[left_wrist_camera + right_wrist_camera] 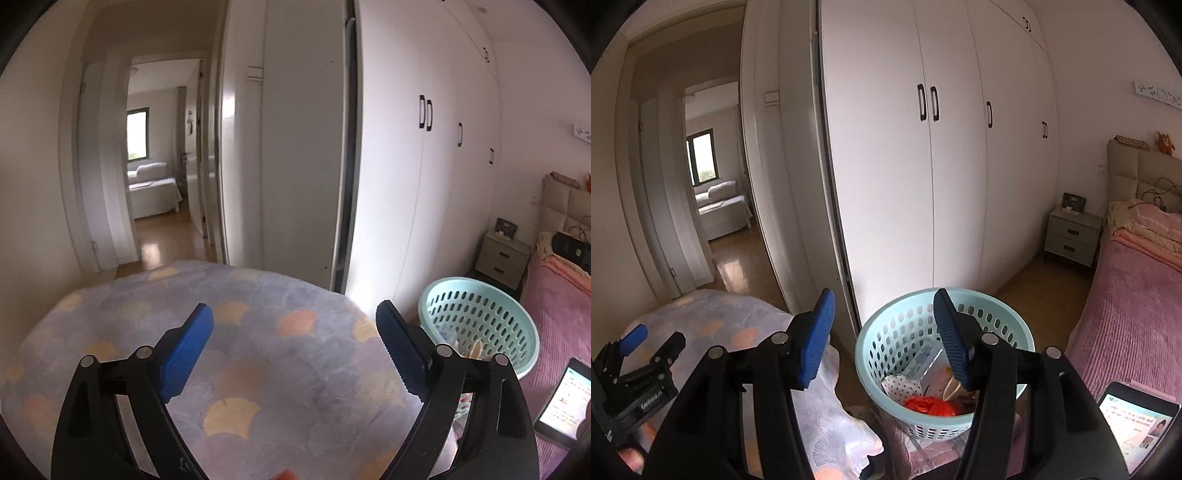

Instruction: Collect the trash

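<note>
We hold the left gripper (295,347) above the blanket (192,350) with the shell pattern, and its blue fingers are wide apart with nothing between them. The right gripper (882,339) is also spread apart and empty, and it hangs over the near edge of the mint basket (886,339). The trash is already inside this basket – a red crumpled bag (929,404), a dotted wrapper (899,386) and some paper pieces.

We see no loose trash on the blanket, so we judge the collecting is almost finished or we must search for more. The risk from here – the basket seems to stand on soft bedding beside the pink bed (1137,306), so a push from the right gripper can tip it and spill everything. The phone (1137,428) lies near and can also be knocked.
</note>
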The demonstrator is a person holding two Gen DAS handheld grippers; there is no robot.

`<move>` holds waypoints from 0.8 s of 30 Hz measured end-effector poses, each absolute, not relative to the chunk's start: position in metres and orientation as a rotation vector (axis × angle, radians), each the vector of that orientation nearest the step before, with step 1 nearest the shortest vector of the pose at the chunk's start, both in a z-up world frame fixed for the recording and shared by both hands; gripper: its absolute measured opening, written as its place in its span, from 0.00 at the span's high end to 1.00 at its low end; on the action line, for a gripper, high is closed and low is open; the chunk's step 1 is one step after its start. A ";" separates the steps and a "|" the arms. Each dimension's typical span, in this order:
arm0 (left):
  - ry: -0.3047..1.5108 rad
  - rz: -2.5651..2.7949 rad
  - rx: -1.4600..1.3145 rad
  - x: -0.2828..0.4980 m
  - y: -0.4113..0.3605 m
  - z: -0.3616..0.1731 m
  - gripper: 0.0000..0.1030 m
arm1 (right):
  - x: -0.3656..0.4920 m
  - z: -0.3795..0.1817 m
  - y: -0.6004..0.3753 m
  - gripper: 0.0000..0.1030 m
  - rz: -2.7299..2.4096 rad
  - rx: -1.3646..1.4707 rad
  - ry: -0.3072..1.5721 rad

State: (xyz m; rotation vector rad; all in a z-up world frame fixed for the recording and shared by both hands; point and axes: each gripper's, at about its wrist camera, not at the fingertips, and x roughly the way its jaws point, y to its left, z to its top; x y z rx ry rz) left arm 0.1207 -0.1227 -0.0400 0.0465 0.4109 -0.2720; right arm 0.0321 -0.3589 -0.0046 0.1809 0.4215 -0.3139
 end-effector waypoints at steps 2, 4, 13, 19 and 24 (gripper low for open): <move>0.402 -0.259 0.049 0.123 -0.120 -0.045 0.15 | 0.034 -0.008 -0.360 0.43 -0.322 0.179 0.427; 0.401 -0.256 0.045 0.123 -0.119 -0.052 0.15 | 0.034 -0.011 -0.361 0.37 -0.336 0.181 0.423; 0.479 -0.286 0.076 0.129 -0.127 -0.074 0.15 | 0.025 -0.027 -0.368 0.36 -0.407 0.199 0.431; 0.457 -0.288 0.084 0.121 -0.129 -0.074 0.15 | 0.023 -0.032 -0.367 0.36 -0.450 0.171 0.451; 0.445 -0.300 0.081 0.117 -0.129 -0.070 0.14 | 0.023 -0.035 -0.366 0.36 -0.444 0.167 0.457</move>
